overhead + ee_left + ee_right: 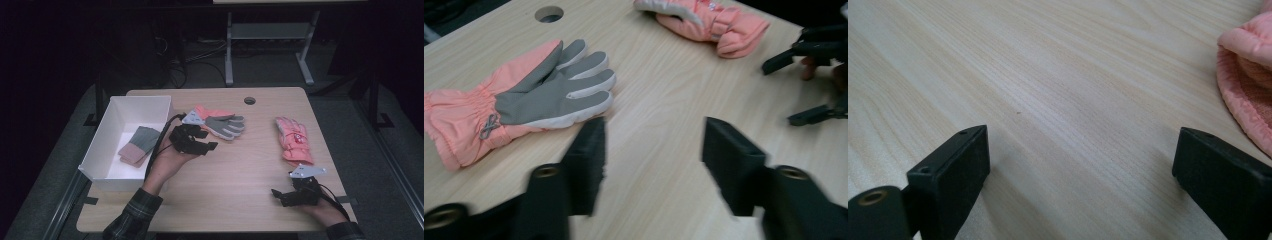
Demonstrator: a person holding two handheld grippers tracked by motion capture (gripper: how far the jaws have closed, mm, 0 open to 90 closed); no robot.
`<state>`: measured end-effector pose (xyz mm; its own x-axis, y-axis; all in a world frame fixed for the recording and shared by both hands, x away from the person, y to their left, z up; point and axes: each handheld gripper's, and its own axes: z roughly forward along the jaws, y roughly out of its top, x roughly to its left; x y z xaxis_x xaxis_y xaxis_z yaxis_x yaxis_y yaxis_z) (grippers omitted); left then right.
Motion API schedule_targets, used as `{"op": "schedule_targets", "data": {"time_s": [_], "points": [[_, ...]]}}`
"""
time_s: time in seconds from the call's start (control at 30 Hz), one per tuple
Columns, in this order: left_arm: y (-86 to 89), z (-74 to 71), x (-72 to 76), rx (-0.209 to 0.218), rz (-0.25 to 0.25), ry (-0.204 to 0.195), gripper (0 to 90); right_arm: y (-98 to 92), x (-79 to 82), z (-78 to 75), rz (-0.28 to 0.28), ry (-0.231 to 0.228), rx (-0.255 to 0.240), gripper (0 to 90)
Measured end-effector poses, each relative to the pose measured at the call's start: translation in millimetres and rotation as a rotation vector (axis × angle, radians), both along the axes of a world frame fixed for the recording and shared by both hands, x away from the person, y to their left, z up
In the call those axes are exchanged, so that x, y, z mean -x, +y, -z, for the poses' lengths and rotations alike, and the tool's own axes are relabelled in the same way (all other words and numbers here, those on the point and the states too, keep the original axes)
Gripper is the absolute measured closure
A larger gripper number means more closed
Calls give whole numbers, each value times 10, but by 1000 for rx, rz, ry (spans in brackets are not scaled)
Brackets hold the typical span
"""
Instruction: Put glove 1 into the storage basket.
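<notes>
- Gloves are the work here: a folded grey and pink pair (138, 146) already lies inside the white box (102, 137) at the left of the table (240, 175).
- Two pink gloves are left outside. The palm-up glove (524, 100) lies just ahead of the left gripper (200, 145); the other glove (294, 140) lies near the right gripper (285, 196).
- Left gripper holds nothing; its jaws stand half spread over bare wood (the glove is beside them, not between).
- Right gripper rests low on the table, jaws wide apart and empty.
- I judge the task is about half done.
- Hard to see: the folded pair is small and dim, and the right gripper view cuts the glove at its edge.
</notes>
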<state>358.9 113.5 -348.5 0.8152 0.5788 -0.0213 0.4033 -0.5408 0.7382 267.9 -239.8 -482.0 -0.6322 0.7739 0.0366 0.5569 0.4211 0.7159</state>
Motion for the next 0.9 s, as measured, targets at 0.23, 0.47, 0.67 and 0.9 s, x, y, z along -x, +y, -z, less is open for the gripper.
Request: {"op": "schedule_targets", "data": {"time_s": [0.23, 0.47, 0.67, 0.9], "points": [[-239, 153, -183, -17, -36, 19, 830, -1, 1, -1, 0, 1, 0, 77], [-331, 357, -486, -44, -67, 10, 895, 2, 4, -1, 3, 5, -1, 77], [-338, 502, -808, -63, -143, -9, 896, 3, 4, -1, 4, 6, -2, 77], [-297, 575, -1092, -59, -201, -16, 896, 3, 5, -2, 4, 7, -3, 77]]}}
